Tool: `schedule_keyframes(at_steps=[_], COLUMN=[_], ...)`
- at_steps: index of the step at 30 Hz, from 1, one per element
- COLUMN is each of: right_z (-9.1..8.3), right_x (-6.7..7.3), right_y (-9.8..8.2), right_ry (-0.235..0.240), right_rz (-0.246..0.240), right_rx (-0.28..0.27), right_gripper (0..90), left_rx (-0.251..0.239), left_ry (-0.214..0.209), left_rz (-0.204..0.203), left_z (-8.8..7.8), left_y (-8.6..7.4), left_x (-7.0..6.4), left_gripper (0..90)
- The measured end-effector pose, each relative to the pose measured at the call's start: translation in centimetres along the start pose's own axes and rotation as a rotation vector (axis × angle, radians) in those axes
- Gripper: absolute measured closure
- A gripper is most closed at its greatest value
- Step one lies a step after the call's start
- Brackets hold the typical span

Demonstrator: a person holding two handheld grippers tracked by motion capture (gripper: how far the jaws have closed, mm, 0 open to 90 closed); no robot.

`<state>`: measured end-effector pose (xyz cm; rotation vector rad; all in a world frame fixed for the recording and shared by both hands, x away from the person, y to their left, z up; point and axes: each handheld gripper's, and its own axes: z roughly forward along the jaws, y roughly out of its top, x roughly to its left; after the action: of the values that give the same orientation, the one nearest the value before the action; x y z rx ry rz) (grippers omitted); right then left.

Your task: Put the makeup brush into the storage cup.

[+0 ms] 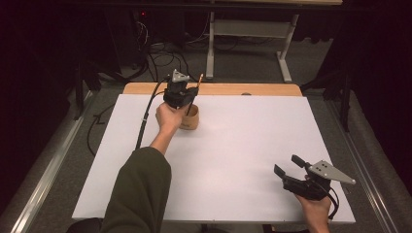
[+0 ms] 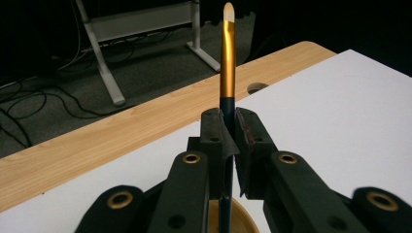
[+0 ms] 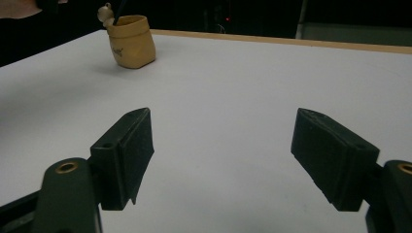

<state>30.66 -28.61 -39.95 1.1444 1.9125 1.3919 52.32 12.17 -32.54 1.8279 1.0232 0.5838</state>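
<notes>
The left gripper [image 1: 180, 97] hangs over the pot [image 1: 190, 118] at the far left of the bench [image 1: 243, 145], its jaws closed tight on a brush [image 2: 227, 58]. In the left gripper view the brush runs straight up between the jaws: gold ferrule and pale tip above them, dark handle passing down toward the pot's rim [image 2: 243, 218] just below. So the brush's long axis stands near upright and lines up with the pot's mouth, directly beneath the jaws. That is what the next move turns on, by my reading: a straight travel along that axis, either lowering the brush in or lifting it clear, with no sideways drift against the rim.

The right gripper [image 1: 290, 172] rests at the near right corner, well apart from the pot [image 3: 131, 41], jaws wide open and holding nothing. The left hand [image 1: 169, 118] is by far the nearer.
</notes>
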Motion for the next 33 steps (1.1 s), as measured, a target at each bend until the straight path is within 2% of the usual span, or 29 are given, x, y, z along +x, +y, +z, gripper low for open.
schedule_keyframes(at_steps=[7,14,22,33], right_z=[0.0,0.0,0.0,0.0], right_x=[0.0,0.0,0.1,0.0], right_y=[0.0,0.0,0.0,0.0], right_ry=[0.000,-0.001,0.002,0.003], right_rz=[-0.002,-0.002,-0.004,-0.003], right_rx=[0.000,0.002,0.001,0.004], right_gripper=[25.1,25.1,25.1,25.1], left_rx=[0.010,-0.012,-0.023,-0.032], left_ry=[-0.003,-0.006,-0.004,0.003], left_rz=[0.003,-0.014,0.008,0.004], left_z=[0.3,0.2,-0.1,0.2], left_y=[-0.4,-0.9,-1.0,-1.4], left_x=[0.0,0.1,-0.1,0.1], left_gripper=[83.1,83.0,83.0,83.0])
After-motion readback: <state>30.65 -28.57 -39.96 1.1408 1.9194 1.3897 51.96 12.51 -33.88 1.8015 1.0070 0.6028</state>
